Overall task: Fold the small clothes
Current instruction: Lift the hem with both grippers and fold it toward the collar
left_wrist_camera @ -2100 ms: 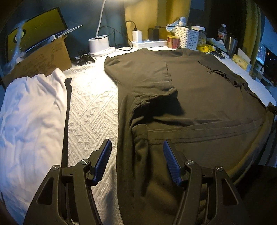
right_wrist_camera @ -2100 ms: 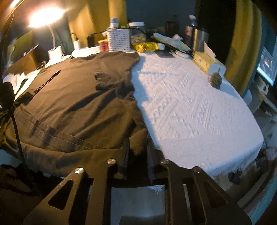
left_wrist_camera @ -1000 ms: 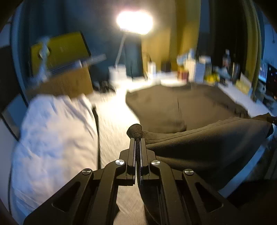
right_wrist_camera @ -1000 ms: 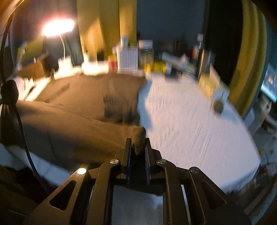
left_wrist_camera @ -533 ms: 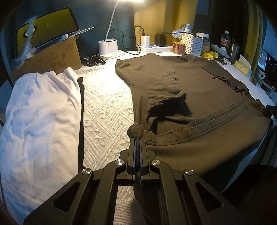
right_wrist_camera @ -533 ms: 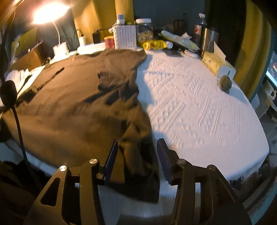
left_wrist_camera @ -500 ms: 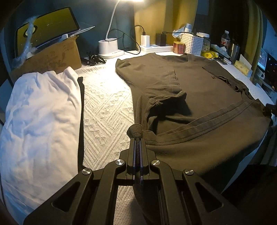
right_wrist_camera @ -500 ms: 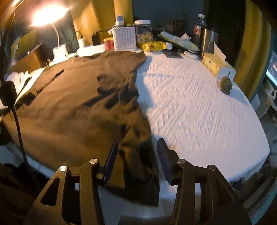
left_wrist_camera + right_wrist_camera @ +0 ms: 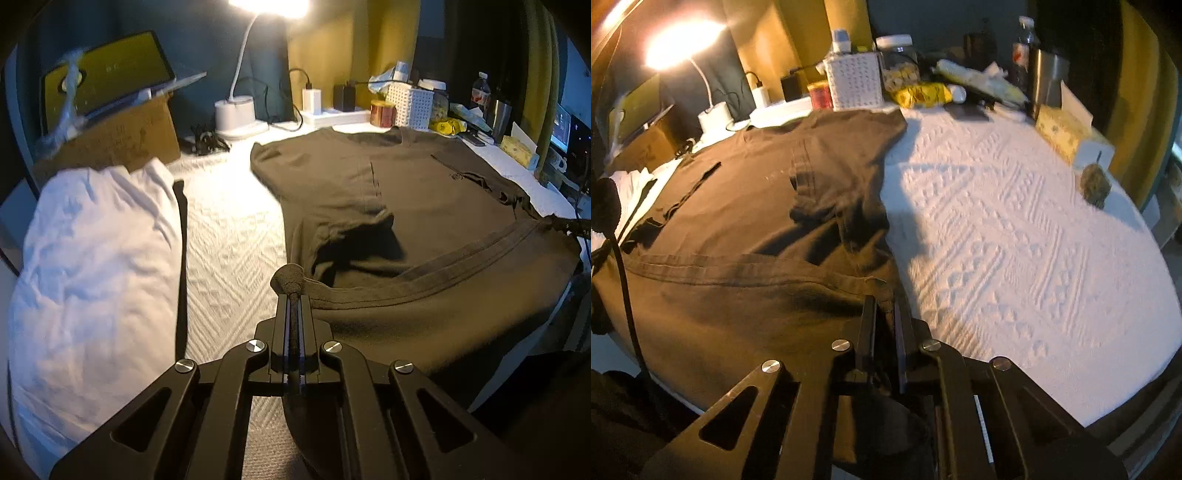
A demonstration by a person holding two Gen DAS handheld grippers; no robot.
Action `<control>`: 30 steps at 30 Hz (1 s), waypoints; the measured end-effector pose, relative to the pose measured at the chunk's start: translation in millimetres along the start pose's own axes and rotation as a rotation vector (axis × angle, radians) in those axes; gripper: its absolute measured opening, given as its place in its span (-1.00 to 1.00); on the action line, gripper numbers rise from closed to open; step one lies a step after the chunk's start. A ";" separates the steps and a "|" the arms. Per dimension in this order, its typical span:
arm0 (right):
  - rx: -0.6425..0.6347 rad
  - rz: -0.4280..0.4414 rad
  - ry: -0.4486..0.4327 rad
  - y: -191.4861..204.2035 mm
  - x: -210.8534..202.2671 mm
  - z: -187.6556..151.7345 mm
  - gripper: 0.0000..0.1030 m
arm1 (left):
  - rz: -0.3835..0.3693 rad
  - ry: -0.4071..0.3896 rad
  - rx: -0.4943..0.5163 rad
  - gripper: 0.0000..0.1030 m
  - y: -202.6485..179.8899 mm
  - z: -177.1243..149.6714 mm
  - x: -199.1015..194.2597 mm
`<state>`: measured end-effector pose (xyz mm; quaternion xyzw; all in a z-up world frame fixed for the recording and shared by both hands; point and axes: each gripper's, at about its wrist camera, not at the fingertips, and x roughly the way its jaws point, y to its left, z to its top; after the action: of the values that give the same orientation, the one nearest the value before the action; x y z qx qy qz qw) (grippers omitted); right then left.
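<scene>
White pile: 1 crumpled white cotton garment [image 9: 92, 258] lies at the far left of the white textured bedspread [image 9: 236, 236], well apart from the work
Left tongs: the left gripper [image 9: 293, 295] is pinched tight on the near left hem corner of the dark olive-brown cotton T-shirt [image 9: 424, 206], a small nub of cloth bunched above the tips
Shirt: it lies spread across the middle of the bedspread, neck toward the clutter at the back, both sleeves folded inward, the hem edge raised off the surface
Right tongs: the right gripper [image 9: 884, 306] is closed on the near right hem corner of the T-shirt [image 9: 757, 206]; cloth fills the narrow gap between the jaws
Step in hand: probably carrying the hem up toward the collar to halve the shirt
Doing it well: keep both corners level and the hem taut between them, travel at 1 pace, lay the hem square on the shoulders, and release only once the cloth rests flat, so the tucked sleeves stay put
Count: 2 garments, 2 grippers, 1 white desk lamp [image 9: 240, 110], 1 cardboard box [image 9: 122, 136], 1 white perforated basket [image 9: 855, 85], 1 tissue box [image 9: 1071, 136]; the rest of the far clutter is too blurred to tally
</scene>
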<state>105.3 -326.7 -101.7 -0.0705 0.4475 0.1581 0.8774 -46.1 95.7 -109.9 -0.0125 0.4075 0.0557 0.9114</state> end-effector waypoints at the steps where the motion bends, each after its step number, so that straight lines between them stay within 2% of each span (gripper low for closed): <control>1: -0.005 -0.001 -0.012 0.8 -3.3 1.7 -0.81 | 0.003 -0.008 0.005 -0.97 -0.5 1.9 -1.4; 13: -0.017 -0.019 -0.167 2.0 -44.6 30.6 -0.82 | 0.039 -0.119 0.014 -0.97 0.8 23.4 -27.6; 30: -0.007 -0.005 -0.273 -1.3 -51.0 69.7 -0.82 | 0.080 -0.203 -0.001 -0.97 7.8 57.5 -31.1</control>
<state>130.9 -320.4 -19.4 -0.0526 0.3233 0.1659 0.9302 -24.9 104.5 -48.2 0.0091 0.3133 0.0933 0.9450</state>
